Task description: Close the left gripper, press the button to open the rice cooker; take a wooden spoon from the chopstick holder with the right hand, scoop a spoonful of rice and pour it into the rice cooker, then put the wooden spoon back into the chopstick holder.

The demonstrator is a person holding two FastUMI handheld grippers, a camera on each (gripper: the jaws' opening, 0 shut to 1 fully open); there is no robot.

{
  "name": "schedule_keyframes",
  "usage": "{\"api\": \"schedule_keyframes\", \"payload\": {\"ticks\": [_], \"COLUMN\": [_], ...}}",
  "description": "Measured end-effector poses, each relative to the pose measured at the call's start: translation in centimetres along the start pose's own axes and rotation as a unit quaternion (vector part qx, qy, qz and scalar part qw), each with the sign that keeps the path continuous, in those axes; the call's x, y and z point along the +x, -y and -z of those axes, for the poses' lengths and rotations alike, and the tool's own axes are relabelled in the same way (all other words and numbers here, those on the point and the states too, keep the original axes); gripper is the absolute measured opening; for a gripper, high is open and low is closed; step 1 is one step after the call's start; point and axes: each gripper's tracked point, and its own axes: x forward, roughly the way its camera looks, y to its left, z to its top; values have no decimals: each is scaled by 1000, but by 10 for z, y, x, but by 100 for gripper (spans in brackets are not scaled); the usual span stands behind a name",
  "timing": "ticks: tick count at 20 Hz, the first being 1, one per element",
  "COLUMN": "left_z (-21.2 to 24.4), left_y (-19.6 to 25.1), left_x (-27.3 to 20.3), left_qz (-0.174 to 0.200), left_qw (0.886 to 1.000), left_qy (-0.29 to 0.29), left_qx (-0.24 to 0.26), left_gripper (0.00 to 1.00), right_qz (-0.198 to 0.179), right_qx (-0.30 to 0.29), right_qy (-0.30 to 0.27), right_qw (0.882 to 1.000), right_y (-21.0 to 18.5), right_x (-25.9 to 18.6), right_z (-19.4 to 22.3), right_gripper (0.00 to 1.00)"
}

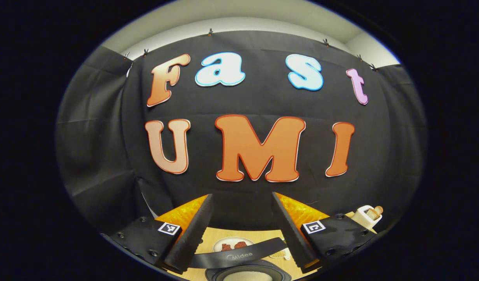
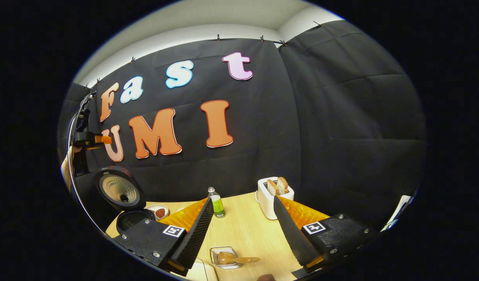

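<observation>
Over on the far left of the table (image 2: pixel 247 230), the rice cooker (image 2: pixel 120 195) stands with its lid up, so the button step looks done. Both the left gripper (image 1: pixel 243 234) and right gripper (image 2: pixel 243 238) hang with fingers spread, holding nothing. Next, I'd judge, the right one must drop onto the wooden spoon (image 2: pixel 233 259) lying near it in the wire chopstick holder (image 2: pixel 224 257). Its view takes these in; the left gripper view looks down on the cooker's lid edge

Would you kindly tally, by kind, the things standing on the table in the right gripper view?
Rice cooker, lid open: 1
Toaster holding bread: 1
Green bottle: 1
Small dish of food: 1
Wire holder with wooden spoon: 1
Total: 5
</observation>
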Motion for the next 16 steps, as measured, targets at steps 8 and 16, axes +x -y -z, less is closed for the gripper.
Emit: {"api": "schedule_keyframes", "payload": {"ticks": [8, 16], "left_z": [82, 110], "left_y": [-12, 18], "left_x": [15, -49], "left_qz": [-16, 13], "left_qw": [996, 995], "left_qy": [-88, -88], "left_qx": [-18, -47], "left_gripper": [98, 100], "right_qz": [-1, -26], "right_qx": [-4, -9], "right_qy": [-2, 0], "right_qw": [1000, 1000], "right_y": [-2, -4], "right_x": [-3, -13], "right_z": [-3, -1], "right_gripper": [94, 95]}}
